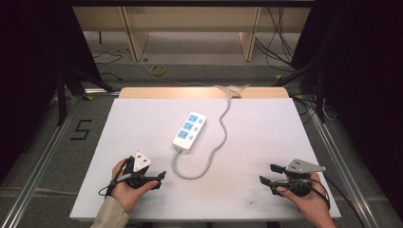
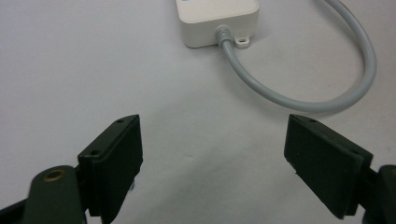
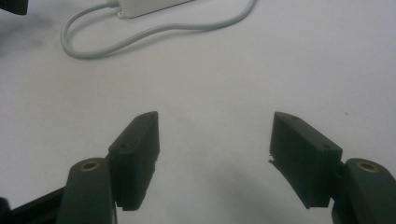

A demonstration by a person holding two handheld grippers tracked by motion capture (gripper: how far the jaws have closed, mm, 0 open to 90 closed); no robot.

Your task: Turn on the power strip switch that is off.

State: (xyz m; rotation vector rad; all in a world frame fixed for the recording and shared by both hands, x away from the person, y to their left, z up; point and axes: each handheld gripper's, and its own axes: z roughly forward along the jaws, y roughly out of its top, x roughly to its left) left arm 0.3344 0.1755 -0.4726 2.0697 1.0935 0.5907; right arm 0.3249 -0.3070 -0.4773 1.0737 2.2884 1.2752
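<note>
A white power strip with blue sockets lies near the middle of the white table, its grey cable looping from its near end and running off the far edge. My left gripper rests at the front left, held in a hand, jaws wide open and empty. In the left gripper view the gripper points toward the strip's end and the cable loop. My right gripper rests at the front right, open and empty. The right gripper view has the gripper above bare table, with the cable farther off.
The table stands on a metal frame. A wooden shelf unit and loose cables lie on the floor beyond. A "5" mark sits on the floor at the left. Dark curtains flank both sides.
</note>
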